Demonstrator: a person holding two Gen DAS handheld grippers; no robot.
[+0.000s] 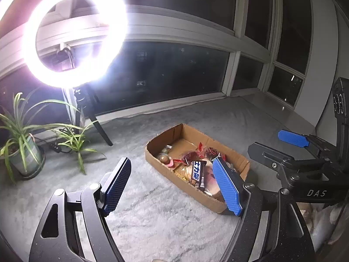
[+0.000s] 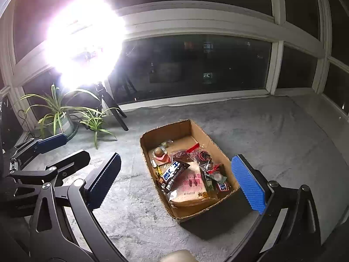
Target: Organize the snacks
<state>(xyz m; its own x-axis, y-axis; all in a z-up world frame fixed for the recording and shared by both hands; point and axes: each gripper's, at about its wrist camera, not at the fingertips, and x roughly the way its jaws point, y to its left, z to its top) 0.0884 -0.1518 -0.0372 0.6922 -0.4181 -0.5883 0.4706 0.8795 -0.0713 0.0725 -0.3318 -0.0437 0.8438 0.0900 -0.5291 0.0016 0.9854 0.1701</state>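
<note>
Grey fleecy blanket (image 2: 272, 131) spread over the floor in a window bay; dark glass behind, night outside.

Cardboard box (image 2: 187, 128), open-topped and shallow, sits on the blanket, set at an angle to the window. Snacks heaped in its near half, far end mostly bare cardboard.

Contents as far as I can read them:
- dark chocolate bar wrapper (image 2: 173, 172) with white and blue lettering, lying diagonally on top
- pale bread-like packet (image 2: 189, 187) under it, pink print
- brown bar with a red logo (image 2: 222, 186) in the near right corner
- small round brown item in clear wrap (image 2: 158, 152) toward the far left wall
- a few clear bags with red contents (image 2: 204, 155) mid-box; what they hold I cannot tell

Left tool (image 1: 172, 185): jaws released, blue pads spread, nothing between them. It hangs above the blanket just left of the box; its right pad overlaps the box's near end in its own camera view.

Right tool (image 2: 181, 181): jaws spread very wide, holding nothing. The box shows in the gap between its pads, but the pads stand apart from it.

Ring light (image 1: 75, 35) on a tripod glares hard at the left, washing out that corner. Potted spider plant (image 1: 21, 139) beside it, with a smaller offshoot next to it.
</note>
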